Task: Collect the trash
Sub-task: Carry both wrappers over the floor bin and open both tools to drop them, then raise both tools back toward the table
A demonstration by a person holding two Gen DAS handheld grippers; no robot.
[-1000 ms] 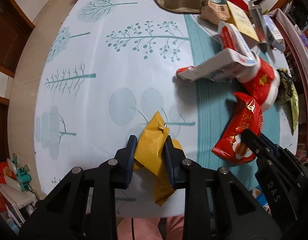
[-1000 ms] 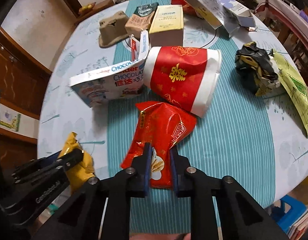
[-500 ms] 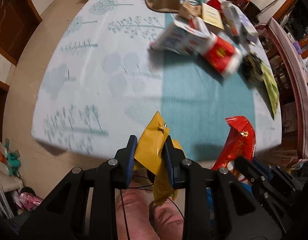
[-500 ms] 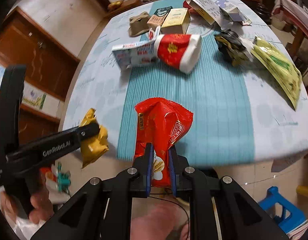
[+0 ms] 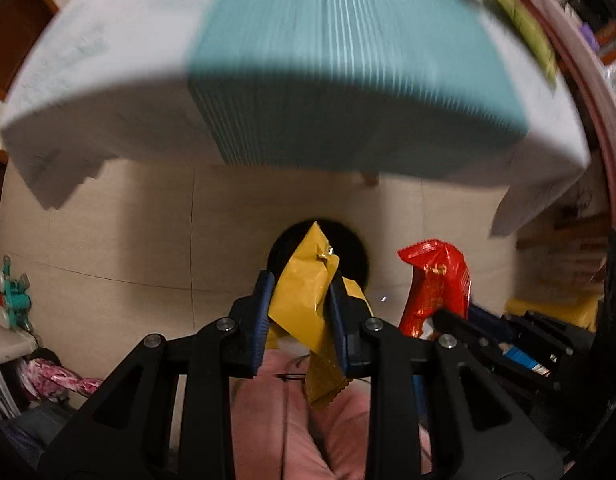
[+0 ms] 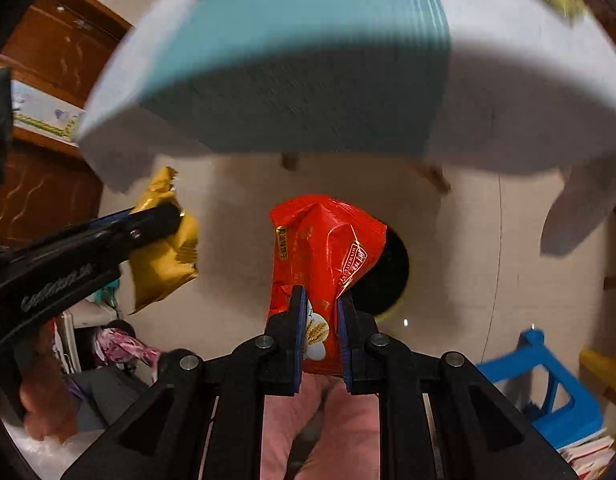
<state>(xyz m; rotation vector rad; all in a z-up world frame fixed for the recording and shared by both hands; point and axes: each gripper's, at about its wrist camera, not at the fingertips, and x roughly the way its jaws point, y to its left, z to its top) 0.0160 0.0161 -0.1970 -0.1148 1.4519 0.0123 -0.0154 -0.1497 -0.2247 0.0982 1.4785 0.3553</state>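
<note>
My left gripper (image 5: pixel 300 280) is shut on a crumpled yellow wrapper (image 5: pixel 308 300), which hangs past the table's near edge over the floor. A dark round bin opening (image 5: pixel 361 258) lies on the floor right behind the wrapper. My right gripper (image 6: pixel 321 300) is shut on a red snack wrapper (image 6: pixel 323 240), held in front of the same dark bin opening (image 6: pixel 393 272). From the right wrist view the yellow wrapper (image 6: pixel 164 256) hangs to the left, a little apart. In the left wrist view the red wrapper (image 5: pixel 435 280) is to the right.
The round table (image 5: pixel 347 80) with its teal runner and white cloth fills the top of both views, blurred. A blue plastic stool (image 6: pixel 547 384) stands at the right on the beige tiled floor (image 5: pixel 128 240). The person's pink-clad legs (image 5: pixel 300 420) are below the grippers. Clutter sits at the far left.
Both grippers have drawn back off the tabletop past its near edge and sunk a little, each carrying its wrapper. The floor and dark bin opening have come into view beneath them.
</note>
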